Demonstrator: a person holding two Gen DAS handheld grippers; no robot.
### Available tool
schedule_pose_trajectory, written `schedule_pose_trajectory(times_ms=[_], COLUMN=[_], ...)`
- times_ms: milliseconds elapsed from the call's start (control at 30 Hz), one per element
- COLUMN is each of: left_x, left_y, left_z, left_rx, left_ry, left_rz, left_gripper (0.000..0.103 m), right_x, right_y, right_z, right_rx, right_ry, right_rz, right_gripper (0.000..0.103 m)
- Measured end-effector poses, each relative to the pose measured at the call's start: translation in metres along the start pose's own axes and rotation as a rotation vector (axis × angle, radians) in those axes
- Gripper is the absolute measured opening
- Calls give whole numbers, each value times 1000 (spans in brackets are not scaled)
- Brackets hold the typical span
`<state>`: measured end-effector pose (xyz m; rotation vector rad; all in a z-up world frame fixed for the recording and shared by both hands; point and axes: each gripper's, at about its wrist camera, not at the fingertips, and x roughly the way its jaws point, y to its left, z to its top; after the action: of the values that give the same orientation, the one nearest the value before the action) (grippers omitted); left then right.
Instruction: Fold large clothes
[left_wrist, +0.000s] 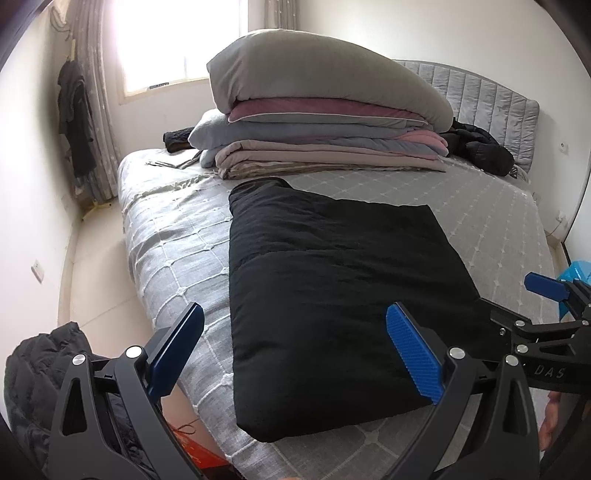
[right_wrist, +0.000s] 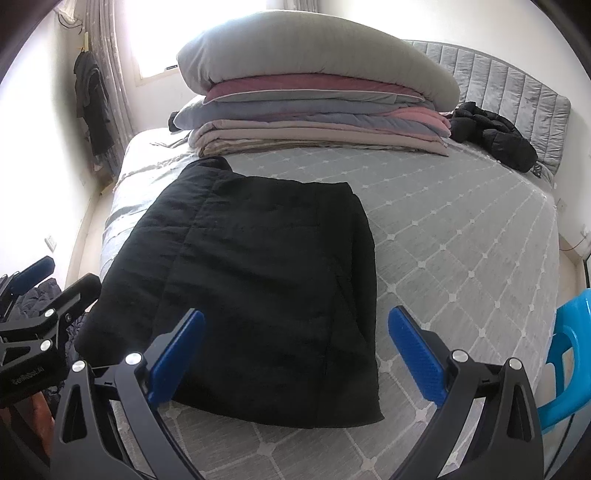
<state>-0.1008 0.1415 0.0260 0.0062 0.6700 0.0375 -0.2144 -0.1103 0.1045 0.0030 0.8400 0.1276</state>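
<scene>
Black padded garment (left_wrist: 332, 306) lies folded into a rough rectangle on the bed (right_wrist: 461, 258), near the foot end and toward the window side; one narrow part of it reaches up toward the stack of folded bedding (right_wrist: 317, 103). Left gripper (left_wrist: 295, 354) hovers above the garment's near edge, fingers spread wide, nothing between the blue pads (left_wrist: 413, 354); no contact with the cloth visible. Right gripper (right_wrist: 295, 354) likewise released, fingers wide apart, poised over the garment's near edge; empty. Each gripper shows at the margin of the other's view. Bedding stack sits at the head of the bed, grey pillow on top; a second black jacket (right_wrist: 495, 136) lies crumpled beside it against the grey headboard (right_wrist: 517, 81). Blue plastic chair (right_wrist: 565, 354) stands just beside the bed; another dark quilted garment (left_wrist: 40, 369) sits off the bed's window-side edge.
</scene>
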Motion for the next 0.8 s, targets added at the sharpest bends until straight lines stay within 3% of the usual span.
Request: schedule_pose_trajectory(times_ms=[167,300,800], left_x=[6,7,-1], left_y=[3,6,-8], left_z=[2,3,5], left_rx=[-36,-73,-31], left_ry=[74,112,204], left_rz=[-56,-88,-86], left_gripper=[95,95,95], right_x=[1,12,-4], right_y=[0,7,0], right_z=[2,5,0], right_rx=[17,-6,38], right_ry=[50,164,171], right_rz=[15,-18,-15], right_gripper=[96,96,96])
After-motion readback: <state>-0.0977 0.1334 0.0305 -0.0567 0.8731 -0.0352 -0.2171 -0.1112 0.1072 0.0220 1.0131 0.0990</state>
